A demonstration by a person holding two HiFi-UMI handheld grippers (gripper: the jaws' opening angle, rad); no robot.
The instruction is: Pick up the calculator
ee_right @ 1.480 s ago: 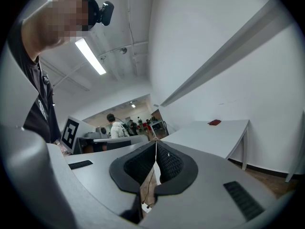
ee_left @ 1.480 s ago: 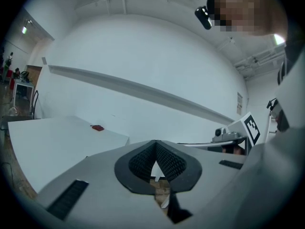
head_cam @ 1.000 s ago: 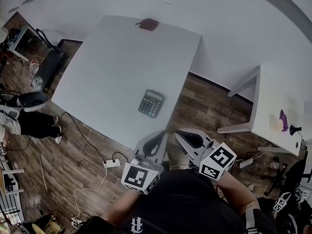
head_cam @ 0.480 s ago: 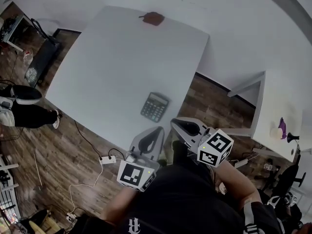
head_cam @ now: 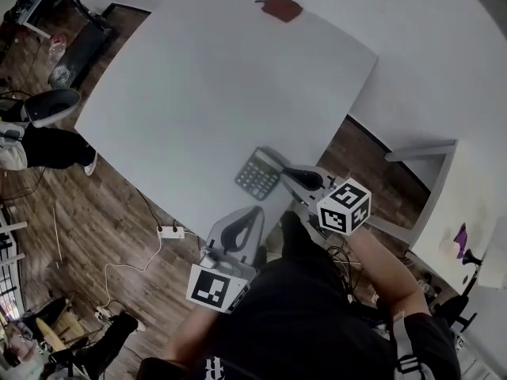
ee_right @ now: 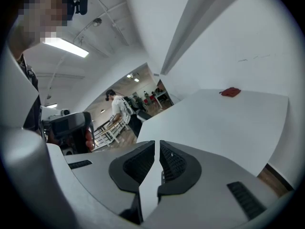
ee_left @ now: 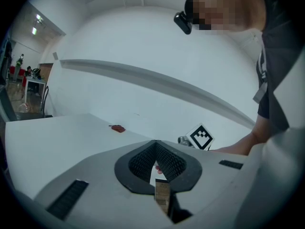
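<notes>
Poised by calculator, flat on table just beside right gripper tips, ahead of left gripper | both jaw pairs pressed nearly together, pinching nothing | looks light, rigid, slick; best pinched across thin side edges

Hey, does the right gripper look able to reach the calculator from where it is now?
Probably yes. The right gripper sits just beside the calculator near the table edge, with nothing between them. Its fingers look shut, though, so they would need to open first.
</notes>
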